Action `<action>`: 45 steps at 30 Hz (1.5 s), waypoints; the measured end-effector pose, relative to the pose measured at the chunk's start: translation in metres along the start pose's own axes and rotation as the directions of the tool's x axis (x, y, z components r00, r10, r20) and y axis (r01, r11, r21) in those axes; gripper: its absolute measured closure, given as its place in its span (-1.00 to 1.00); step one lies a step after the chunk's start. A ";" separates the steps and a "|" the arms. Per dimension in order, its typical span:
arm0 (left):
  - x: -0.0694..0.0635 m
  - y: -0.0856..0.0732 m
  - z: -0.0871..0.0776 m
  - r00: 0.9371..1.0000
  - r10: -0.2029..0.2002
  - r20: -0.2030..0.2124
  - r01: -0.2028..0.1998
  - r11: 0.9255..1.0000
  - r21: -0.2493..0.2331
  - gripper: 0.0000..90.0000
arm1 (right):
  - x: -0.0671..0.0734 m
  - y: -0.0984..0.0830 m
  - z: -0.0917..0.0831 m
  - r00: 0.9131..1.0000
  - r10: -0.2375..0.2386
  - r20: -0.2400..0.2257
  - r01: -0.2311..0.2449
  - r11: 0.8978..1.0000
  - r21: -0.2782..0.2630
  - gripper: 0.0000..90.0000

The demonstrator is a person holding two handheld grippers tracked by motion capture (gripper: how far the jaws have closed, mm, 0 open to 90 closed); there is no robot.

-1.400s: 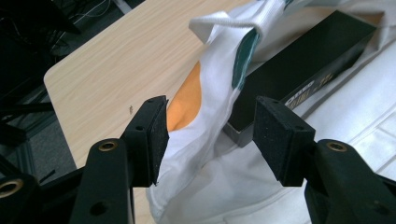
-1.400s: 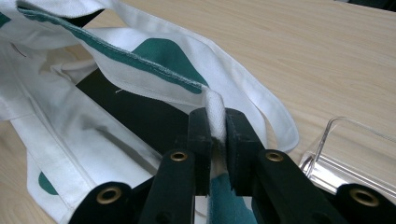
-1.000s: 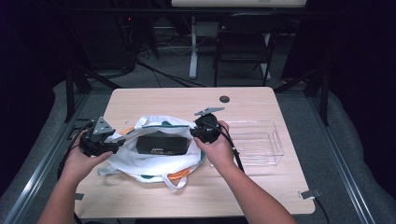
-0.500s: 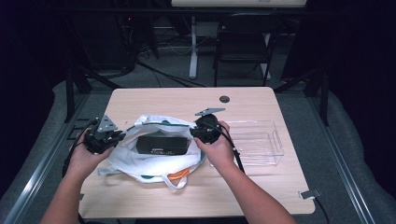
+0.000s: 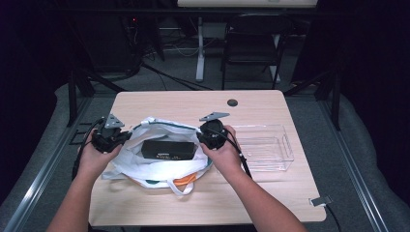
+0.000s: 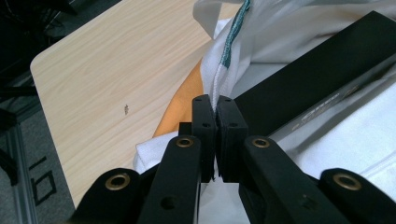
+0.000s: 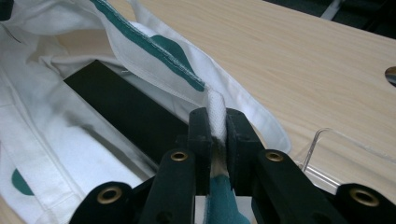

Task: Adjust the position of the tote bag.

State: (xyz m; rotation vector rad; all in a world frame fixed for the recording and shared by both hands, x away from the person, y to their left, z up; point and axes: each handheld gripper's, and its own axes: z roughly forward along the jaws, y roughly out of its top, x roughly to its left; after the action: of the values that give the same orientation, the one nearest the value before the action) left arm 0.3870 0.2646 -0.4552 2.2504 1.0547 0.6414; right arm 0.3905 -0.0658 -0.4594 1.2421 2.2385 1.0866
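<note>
A white cloth bag (image 5: pixel 159 166) with green trim and orange patches lies open on the wooden table (image 5: pixel 193 104). A long black box (image 5: pixel 168 150) rests inside it. My left gripper (image 5: pixel 121 139) holds the bag's left rim; its jaws have just closed, and in the left gripper view the left gripper (image 6: pixel 215 103) pinches the white hem (image 6: pixel 218 81). My right gripper (image 5: pixel 204 136) holds the bag's right rim. In the right gripper view the right gripper (image 7: pixel 217 116) clamps the white rim fold (image 7: pixel 215 109), with the black box (image 7: pixel 126 114) beyond it.
A clear plastic bin (image 5: pixel 263 147) stands on the table right of the bag, its corner (image 7: pixel 327 140) near my right gripper. A dark round hole (image 5: pixel 232 102) sits near the table's far edge. A chair (image 5: pixel 251 48) and cables lie beyond the table.
My left gripper has shifted slightly toward the bag's left rim and shut on it. The right gripper and the bag's right side have kept still.
</note>
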 end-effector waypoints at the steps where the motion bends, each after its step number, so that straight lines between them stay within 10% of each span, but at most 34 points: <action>1: 0.001 0.001 0.001 1.000 0.002 0.002 -0.002 1.000 0.005 0.95 | 0.000 0.000 0.001 1.000 -0.006 0.005 0.006 1.000 -0.001 0.82; 45: 0.023 0.010 0.056 0.996 -0.088 0.015 0.086 0.991 0.106 0.95 | -0.011 0.005 0.042 0.995 -0.016 0.099 0.007 0.996 0.090 0.82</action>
State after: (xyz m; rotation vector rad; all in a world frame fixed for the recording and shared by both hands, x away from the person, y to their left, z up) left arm 0.4411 0.2618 -0.4849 2.2809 1.1953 0.5367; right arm 0.4257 -0.0548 -0.4825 1.2883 2.2378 0.9085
